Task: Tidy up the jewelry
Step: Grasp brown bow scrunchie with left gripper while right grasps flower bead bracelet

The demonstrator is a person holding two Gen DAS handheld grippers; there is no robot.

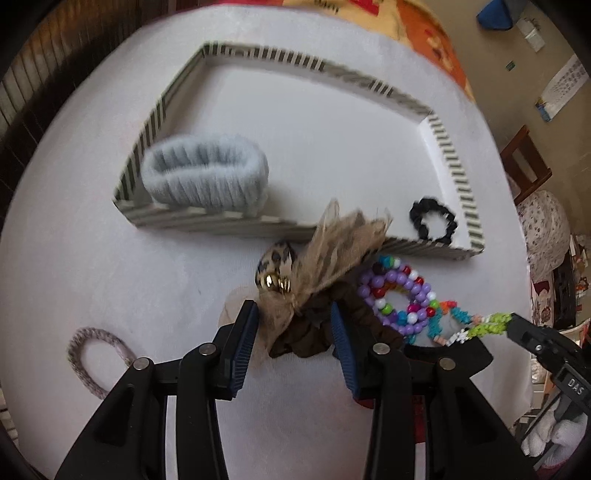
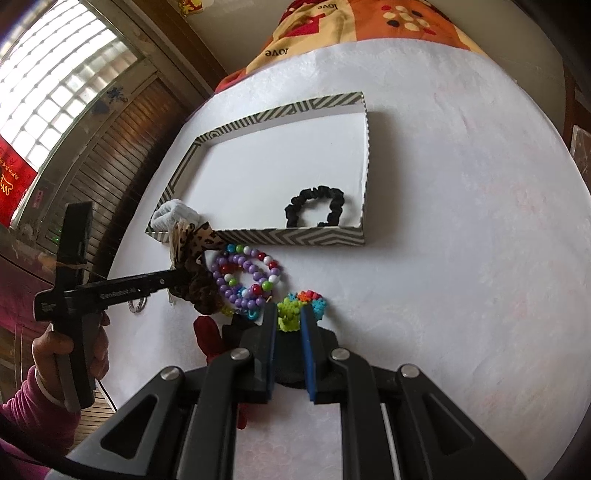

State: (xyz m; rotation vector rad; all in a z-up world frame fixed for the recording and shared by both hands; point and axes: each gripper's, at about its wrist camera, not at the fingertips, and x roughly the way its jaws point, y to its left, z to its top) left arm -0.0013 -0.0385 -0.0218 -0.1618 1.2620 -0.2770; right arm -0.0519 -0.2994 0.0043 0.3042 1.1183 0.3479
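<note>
A striped shallow box (image 1: 207, 221) (image 2: 258, 236) lies on the white table. A fluffy light-blue band (image 1: 205, 175) (image 2: 171, 216) and a black scrunchie (image 1: 432, 219) (image 2: 314, 206) lie in it. My left gripper (image 1: 293, 325) is closed on a brown scrunchie with a leopard bow (image 1: 314, 295) (image 2: 195, 258), just in front of the box. My right gripper (image 2: 289, 321) is closed on a colourful spiky bracelet (image 2: 291, 312) (image 1: 476, 326). A purple bead bracelet (image 1: 399, 295) (image 2: 243, 280) lies between them.
A grey knitted hair tie (image 1: 94, 354) lies at the left of the table. A red item (image 2: 210, 338) and a black round item (image 2: 291, 373) lie under the right gripper. A patterned cloth (image 2: 369, 22) covers the far side.
</note>
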